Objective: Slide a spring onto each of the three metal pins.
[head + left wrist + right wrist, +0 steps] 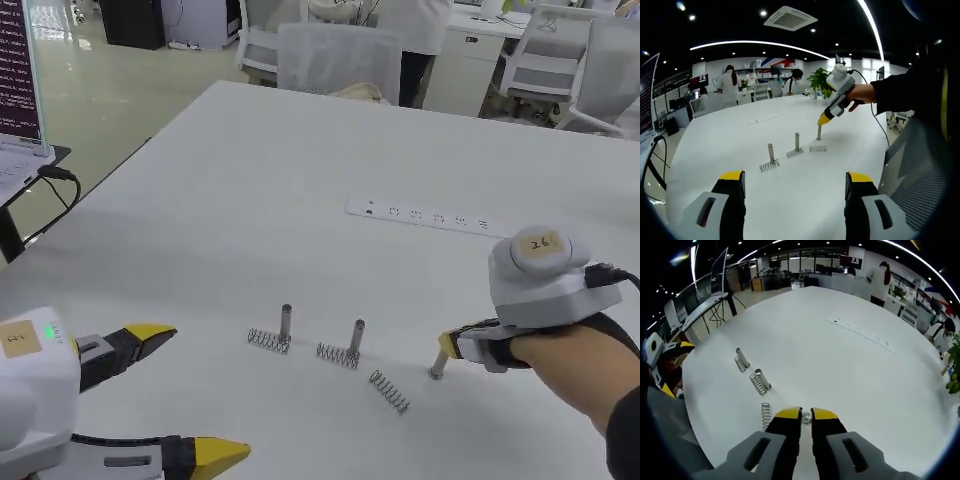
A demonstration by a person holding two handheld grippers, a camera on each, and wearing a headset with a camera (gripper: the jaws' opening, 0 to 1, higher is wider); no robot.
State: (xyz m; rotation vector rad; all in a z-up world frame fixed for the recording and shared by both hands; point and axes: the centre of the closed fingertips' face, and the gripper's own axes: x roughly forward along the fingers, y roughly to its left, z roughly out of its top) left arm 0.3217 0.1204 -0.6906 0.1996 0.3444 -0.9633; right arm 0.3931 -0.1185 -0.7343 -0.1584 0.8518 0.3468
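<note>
At the right end of the row, my right gripper (448,347) is pinched tight on the top of the third pin (437,367), steadying it on the table, I reckon, for the loose spring (389,390) lying just beside it. The left pin (286,318) and middle pin (357,335) stand upright, a spring flat at each foot, none threaded yet. My left gripper (200,393) hangs wide apart, empty, free to fetch one. White table (300,180), power strip (420,215), then office chairs and people beyond.
</note>
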